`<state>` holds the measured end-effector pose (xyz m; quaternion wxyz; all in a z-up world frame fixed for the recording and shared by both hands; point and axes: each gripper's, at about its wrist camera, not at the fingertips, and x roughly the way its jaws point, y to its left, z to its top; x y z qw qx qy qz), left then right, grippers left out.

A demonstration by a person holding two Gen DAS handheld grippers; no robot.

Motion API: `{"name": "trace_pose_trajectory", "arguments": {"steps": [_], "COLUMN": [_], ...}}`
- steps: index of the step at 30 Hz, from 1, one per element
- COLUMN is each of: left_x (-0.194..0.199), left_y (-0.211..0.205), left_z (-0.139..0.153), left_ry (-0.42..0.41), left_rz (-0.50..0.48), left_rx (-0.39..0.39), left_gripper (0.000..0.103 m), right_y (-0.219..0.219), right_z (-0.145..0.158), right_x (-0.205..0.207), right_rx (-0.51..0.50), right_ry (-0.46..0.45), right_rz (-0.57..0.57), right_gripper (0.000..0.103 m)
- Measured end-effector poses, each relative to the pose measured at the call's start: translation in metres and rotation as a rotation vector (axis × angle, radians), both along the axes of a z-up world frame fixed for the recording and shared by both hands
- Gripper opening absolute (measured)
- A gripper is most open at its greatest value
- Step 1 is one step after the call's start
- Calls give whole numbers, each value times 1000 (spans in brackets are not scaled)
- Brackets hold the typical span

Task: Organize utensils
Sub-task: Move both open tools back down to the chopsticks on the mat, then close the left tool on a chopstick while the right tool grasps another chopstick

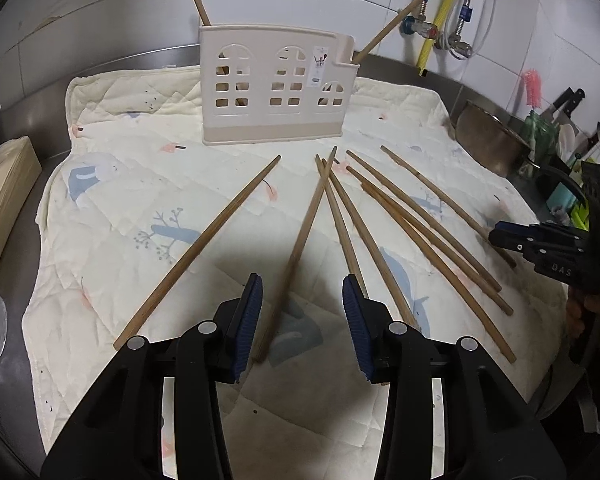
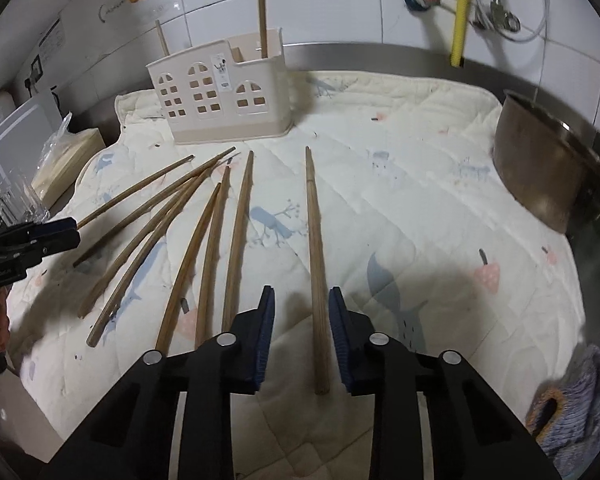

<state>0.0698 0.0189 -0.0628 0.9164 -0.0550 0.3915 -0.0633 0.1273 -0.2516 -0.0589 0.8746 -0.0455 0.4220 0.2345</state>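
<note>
left gripper (image 1: pixel 302 292) open, straddling thick end of one chopstick (image 1: pixel 300 240) | right gripper (image 2: pixel 301 304) open around lone chopstick (image 2: pixel 315 264) | both flat on quilted mat (image 2: pixel 420 200) | holder (image 1: pixel 278 88) upright behind, two chopsticks inside

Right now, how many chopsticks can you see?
10 chopsticks: eight loose on the mat, two standing in the holder; more may hide inside.
</note>
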Motion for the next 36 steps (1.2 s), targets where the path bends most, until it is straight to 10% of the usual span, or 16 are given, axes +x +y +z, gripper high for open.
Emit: {"name": "trace_pose_trajectory", "arguments": {"steps": [36], "left_x": [21], "left_y": [1], "left_z": [-28], "left_ry": [72], "left_rz": [-15], "left_rx": [65], "left_gripper": [9], "right_y": [3], "right_z": [-12], "right_x": [7], "right_rx": [-45], "right_ry": [23], "right_rz": [-18], "right_gripper": [7]}}
